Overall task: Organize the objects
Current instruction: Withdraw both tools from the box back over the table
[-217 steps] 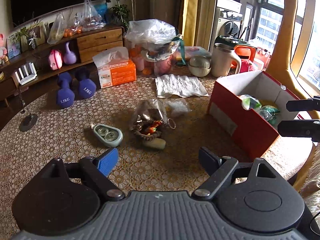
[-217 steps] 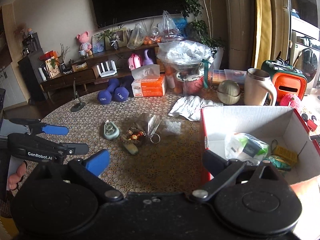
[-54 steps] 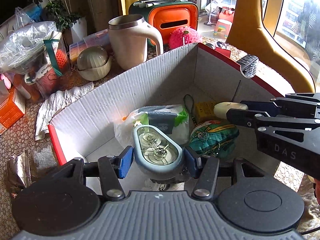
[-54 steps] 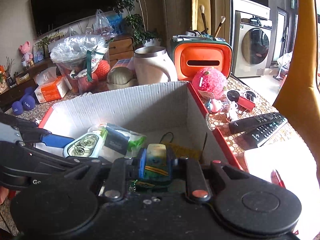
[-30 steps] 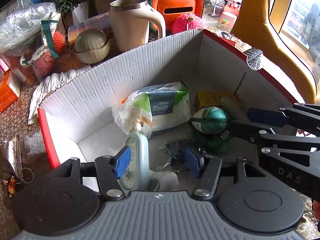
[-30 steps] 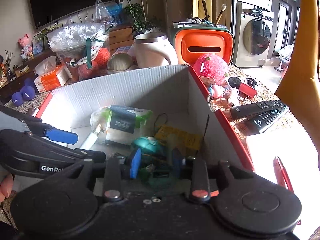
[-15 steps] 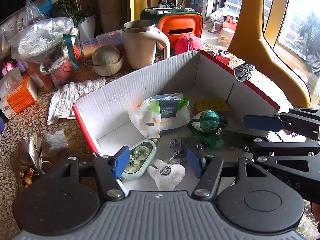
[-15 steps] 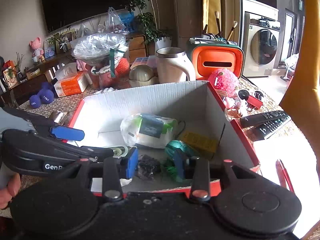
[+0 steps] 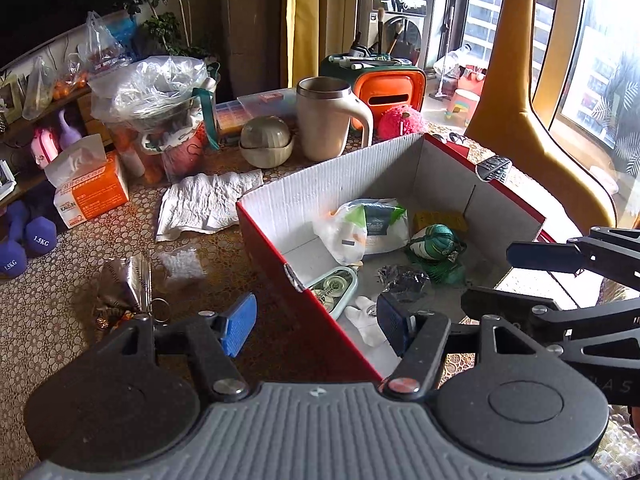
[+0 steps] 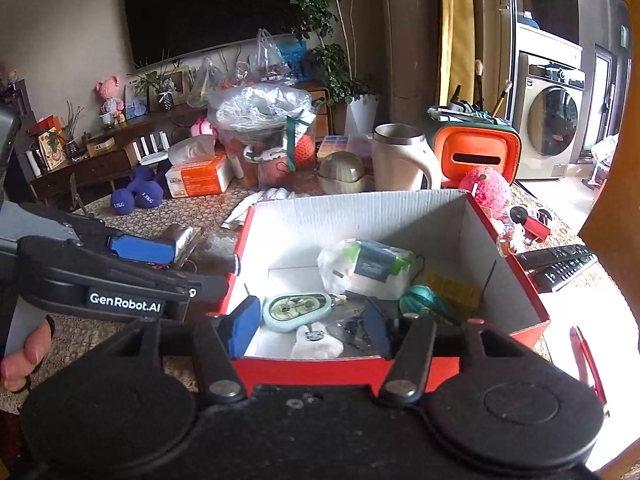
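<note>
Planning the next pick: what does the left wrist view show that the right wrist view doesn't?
Left only: the crumpled white cloth spread on the table and the keyring beside the foil wrapper.

Right only: the pen and the TV.

Both: the red box holding the green case, and both grippers open.

A beige mug (image 9: 326,118) is seen on the table (image 9: 60,312), just beside a round lidded bowl (image 9: 266,142) and in front of an orange-fronted case (image 9: 390,94). A pink fuzzy ball (image 9: 400,120) lies beside the case. An orange tissue box (image 9: 90,192) and two purple dumbbells (image 9: 24,242) are placed toward the left. A crumpled white cloth (image 9: 206,202) is spread near the middle. A washing machine (image 10: 554,120) and a dark television (image 10: 212,6) are visible behind.
</note>
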Action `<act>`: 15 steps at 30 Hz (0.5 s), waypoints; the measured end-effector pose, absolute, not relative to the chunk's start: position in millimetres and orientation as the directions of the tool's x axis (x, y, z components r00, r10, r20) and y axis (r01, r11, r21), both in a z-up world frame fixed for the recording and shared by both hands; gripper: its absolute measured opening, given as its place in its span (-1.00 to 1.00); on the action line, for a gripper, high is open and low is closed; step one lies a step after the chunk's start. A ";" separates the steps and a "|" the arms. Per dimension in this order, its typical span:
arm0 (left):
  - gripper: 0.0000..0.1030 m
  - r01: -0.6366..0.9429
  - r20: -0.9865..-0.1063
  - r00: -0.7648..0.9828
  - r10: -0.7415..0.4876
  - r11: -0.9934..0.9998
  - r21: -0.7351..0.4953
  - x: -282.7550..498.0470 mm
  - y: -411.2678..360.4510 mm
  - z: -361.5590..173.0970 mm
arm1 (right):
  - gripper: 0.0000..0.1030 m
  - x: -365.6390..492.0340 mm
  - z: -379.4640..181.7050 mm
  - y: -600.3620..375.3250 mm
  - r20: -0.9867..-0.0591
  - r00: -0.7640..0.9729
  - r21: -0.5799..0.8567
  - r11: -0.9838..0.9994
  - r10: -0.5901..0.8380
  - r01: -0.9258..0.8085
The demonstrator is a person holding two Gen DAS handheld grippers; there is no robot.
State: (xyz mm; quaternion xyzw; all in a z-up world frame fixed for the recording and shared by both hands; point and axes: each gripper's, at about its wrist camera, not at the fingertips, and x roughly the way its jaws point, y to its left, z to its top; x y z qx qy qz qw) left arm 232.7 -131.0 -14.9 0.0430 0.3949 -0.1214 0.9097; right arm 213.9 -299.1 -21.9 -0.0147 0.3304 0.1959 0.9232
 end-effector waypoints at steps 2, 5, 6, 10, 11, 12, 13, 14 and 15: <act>0.30 0.251 -0.725 0.663 -0.187 0.968 -0.020 226.3 -121.4 -11.8 | 0.22 207.2 -17.8 -293.0 -0.609 0.706 0.098 0.918 0.360 -0.384; 0.41 0.246 -0.718 0.671 -0.188 0.969 -0.024 216.3 -107.2 -7.3 | 0.30 200.7 -12.1 -282.4 -0.603 0.705 0.096 0.911 0.374 -0.402; 0.43 0.243 -0.716 0.672 -0.187 0.970 -0.026 213.7 -102.4 -6.0 | 0.34 198.7 -10.1 -278.5 -0.601 0.703 0.096 0.908 0.380 -0.408; 0.52 0.224 -0.710 0.680 -0.182 0.974 -0.034 203.9 -81.7 -1.0 | 0.52 191.9 -4.8 -264.8 -0.593 0.703 0.094 0.900 0.394 -0.426; 0.54 0.219 -0.706 0.685 -0.180 0.975 -0.036 200.5 -75.0 0.2 | 0.57 191.2 -3.8 -261.7 -0.592 0.703 0.092 0.899 0.395 -0.428; 0.59 0.213 -0.702 0.690 -0.177 0.976 -0.036 198.2 -68.8 1.5 | 0.62 190.1 -3.1 -258.2 -0.591 0.702 0.090 0.897 0.397 -0.432; 0.61 0.206 -0.700 0.693 -0.172 0.978 -0.036 196.5 -63.5 2.4 | 0.64 189.2 -2.4 -254.4 -0.590 0.702 0.089 0.896 0.400 -0.435; 0.61 0.198 -0.698 0.697 -0.166 0.979 -0.035 194.2 -56.4 3.9 | 0.69 187.9 -1.7 -251.0 -0.588 0.702 0.089 0.894 0.402 -0.438; 0.62 0.193 -0.696 0.699 -0.163 0.981 -0.036 192.5 -50.0 4.9 | 0.73 187.0 -1.5 -247.8 -0.586 0.701 0.089 0.893 0.406 -0.442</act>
